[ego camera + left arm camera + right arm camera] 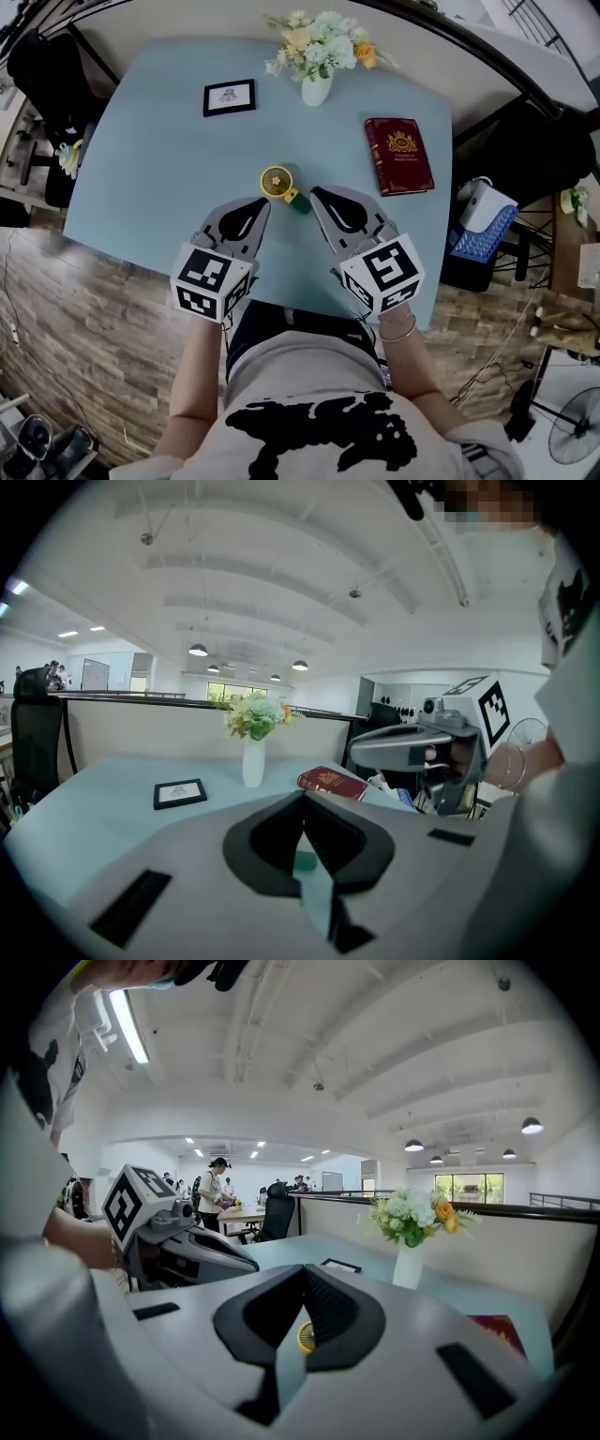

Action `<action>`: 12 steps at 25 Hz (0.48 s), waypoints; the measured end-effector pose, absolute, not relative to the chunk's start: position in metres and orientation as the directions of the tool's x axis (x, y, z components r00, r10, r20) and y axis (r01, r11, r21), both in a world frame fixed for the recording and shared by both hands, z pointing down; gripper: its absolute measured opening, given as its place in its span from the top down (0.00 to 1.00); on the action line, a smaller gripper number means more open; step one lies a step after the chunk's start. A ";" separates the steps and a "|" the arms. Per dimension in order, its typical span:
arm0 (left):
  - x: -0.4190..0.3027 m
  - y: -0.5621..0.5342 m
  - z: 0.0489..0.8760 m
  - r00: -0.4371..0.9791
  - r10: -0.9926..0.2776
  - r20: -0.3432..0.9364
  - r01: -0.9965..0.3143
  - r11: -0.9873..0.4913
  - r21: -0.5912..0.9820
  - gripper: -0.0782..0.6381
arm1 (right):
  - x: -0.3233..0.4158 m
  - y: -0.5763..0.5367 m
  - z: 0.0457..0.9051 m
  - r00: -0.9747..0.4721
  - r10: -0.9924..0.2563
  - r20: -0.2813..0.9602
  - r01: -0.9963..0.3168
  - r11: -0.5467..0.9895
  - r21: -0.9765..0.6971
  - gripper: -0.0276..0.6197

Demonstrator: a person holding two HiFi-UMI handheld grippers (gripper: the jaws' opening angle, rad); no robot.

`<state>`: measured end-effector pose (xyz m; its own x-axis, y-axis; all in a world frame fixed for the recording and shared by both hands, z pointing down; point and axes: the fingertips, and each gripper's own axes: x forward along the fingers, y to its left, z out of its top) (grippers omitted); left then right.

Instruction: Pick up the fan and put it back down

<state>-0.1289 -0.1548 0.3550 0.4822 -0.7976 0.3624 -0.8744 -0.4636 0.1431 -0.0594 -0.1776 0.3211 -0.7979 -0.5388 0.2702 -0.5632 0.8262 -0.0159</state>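
A small yellow fan (277, 182) with a green base (300, 205) lies on the light blue table (159, 178), near its front edge. My left gripper (262, 203) hovers just in front of the fan on its left, jaws together and holding nothing. My right gripper (316, 193) hangs just right of the green base, also shut and empty. In the left gripper view the closed jaws (302, 803) hide most of the fan; only a green bit (305, 862) shows below them. In the right gripper view the fan's yellow face (305, 1338) peeks out under the closed jaws (305, 1274).
A white vase of flowers (316, 89) and a small black picture frame (230, 97) stand at the table's far side. A dark red book (398, 155) lies to the right. A white device on a blue basket (483, 220) sits on the floor off the table's right edge.
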 end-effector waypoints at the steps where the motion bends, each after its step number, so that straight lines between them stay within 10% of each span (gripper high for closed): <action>1: -0.127 -0.154 0.354 0.485 -0.798 0.359 -0.873 -0.467 0.141 0.88 | -0.058 -0.175 0.320 -0.800 -0.538 0.265 -0.562 0.827 -0.017 0.95; 12: -0.101 -0.148 0.350 0.531 -0.772 0.350 -0.844 -0.518 0.138 0.88 | -0.045 -0.157 0.312 -0.817 -0.535 0.214 -0.558 0.828 -0.061 0.95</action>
